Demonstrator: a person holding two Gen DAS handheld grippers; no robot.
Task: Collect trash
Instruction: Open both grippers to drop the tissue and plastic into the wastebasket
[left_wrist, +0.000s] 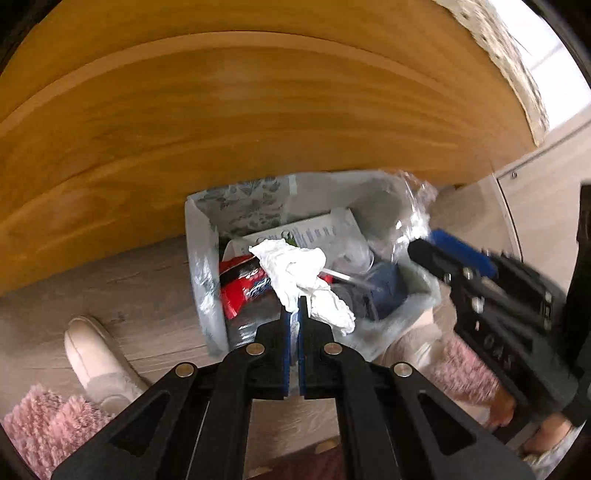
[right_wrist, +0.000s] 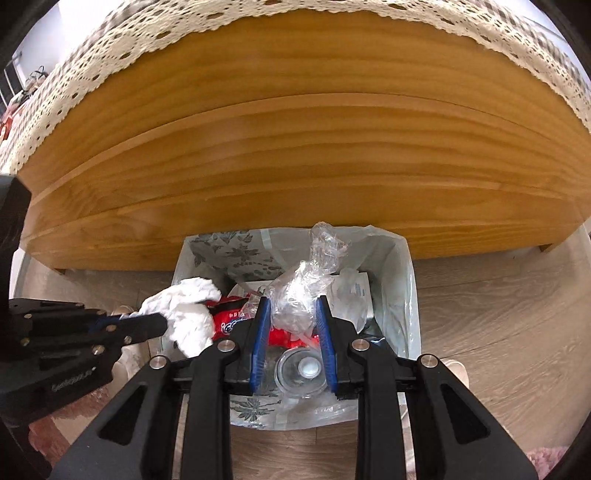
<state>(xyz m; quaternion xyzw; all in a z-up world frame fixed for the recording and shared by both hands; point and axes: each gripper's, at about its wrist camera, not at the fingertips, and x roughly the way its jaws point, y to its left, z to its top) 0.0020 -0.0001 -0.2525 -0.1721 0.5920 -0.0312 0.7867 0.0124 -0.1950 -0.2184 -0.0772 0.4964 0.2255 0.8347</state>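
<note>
From the left wrist, the left hand-held gripper is clamped on a crumpled white tissue over the lined bin; it looks feather-light and soft, so any fold serves.

From the right wrist, the right hand-held gripper pinches crinkly clear plastic wrap above the bin, seemingly slippery, best gripped by its bunched middle.

You are looking down at a pale wood-grain floor. Standing on it, right against the foot of a wooden cabinet, is a bin lined with a clear bag. The cabinet rests on short feet. On the floor near the bin's left side you can see a cream slipper, and beside that a pink fluffy rug.
</note>
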